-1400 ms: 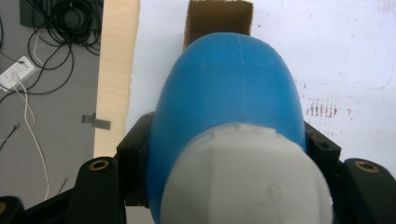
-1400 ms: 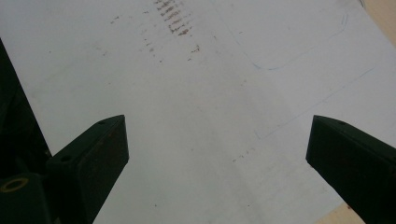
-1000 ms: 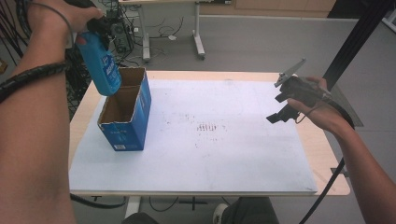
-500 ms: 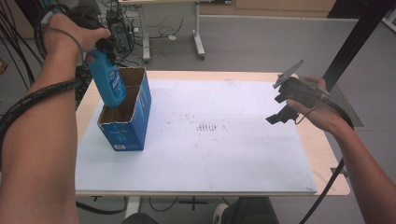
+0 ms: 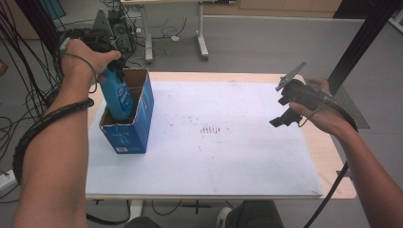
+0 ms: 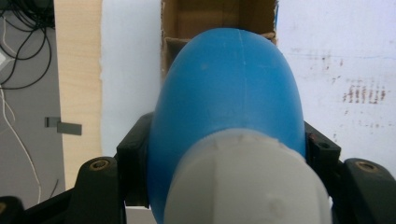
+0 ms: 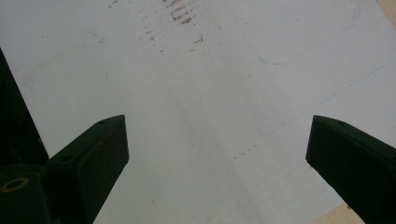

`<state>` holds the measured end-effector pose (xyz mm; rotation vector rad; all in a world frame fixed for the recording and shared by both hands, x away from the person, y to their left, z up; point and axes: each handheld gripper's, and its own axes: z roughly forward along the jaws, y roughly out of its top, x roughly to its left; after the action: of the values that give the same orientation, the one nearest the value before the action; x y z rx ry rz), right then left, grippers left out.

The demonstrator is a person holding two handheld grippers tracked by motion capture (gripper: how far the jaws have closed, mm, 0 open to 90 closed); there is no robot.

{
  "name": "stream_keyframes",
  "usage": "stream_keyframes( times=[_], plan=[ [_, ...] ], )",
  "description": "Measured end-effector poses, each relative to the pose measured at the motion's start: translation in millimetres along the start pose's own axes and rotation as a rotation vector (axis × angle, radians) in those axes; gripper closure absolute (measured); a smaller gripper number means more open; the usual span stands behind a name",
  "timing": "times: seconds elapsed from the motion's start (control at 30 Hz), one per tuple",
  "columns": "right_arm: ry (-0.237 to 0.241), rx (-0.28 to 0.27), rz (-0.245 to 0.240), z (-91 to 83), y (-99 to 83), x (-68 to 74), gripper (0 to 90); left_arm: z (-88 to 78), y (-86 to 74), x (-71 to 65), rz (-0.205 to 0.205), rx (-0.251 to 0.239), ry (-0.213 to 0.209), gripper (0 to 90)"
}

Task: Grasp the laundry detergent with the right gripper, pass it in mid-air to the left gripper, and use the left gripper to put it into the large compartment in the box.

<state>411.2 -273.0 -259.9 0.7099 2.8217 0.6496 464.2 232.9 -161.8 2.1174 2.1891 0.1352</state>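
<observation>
A blue bottle (image 5: pixel 118 97) with a grey cap (image 6: pixel 243 186) stands partly inside an open-topped blue cardboard box (image 5: pixel 138 128) at the table's left. My left gripper (image 5: pixel 105 71) is shut on the bottle's upper part, its jaws pressed on both sides of the bottle (image 6: pixel 229 107) in the left gripper view. The box's brown inside (image 6: pixel 219 18) lies beyond the bottle. My right gripper (image 5: pixel 285 111) hangs over the table's right side, open with nothing between its jaws. In the right gripper view my right gripper (image 7: pixel 217 140) looks down at the white sheet (image 7: pixel 196 93).
A white sheet (image 5: pixel 214 161) with small brown stains (image 5: pixel 211 129) covers the wooden table (image 5: pixel 332 161). Cables (image 5: pixel 28 76) and desk legs (image 5: pixel 202 40) stand on the grey floor beyond. A black post (image 5: pixel 361 38) rises at the right.
The left gripper has lowered the blue bottle from above the box down into it. The right gripper has stayed where it was.
</observation>
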Motion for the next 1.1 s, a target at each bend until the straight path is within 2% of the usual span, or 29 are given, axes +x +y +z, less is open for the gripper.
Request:
stream_keyframes(
  times=[0.33, 0.6, 0.8, 1.1],
  plan=[
    [-0.002, 0.016, -0.003, 3.8, -0.4, 1.3, 5.8, 37.8, -5.5, -3.9, 0.017, -0.003, 0.015, 36.5],
    [0.0, 0.028, -0.002, 7.2, -1.9, 1.8, 5.8, 65.9, -8.7, -8.4, 0.019, -0.006, 0.007, 36.5],
    [-0.001, 0.036, 0.003, 8.7, -4.8, 1.2, 5.9, 80.8, -9.7, -11.0, 0.03, -0.001, 0.023, 36.5],
    [-0.003, 0.052, 0.001, 11.8, -6.0, 0.4, 5.9, 95.9, -12.9, -7.9, 0.024, -0.002, 0.017, 36.5]
  ],
)
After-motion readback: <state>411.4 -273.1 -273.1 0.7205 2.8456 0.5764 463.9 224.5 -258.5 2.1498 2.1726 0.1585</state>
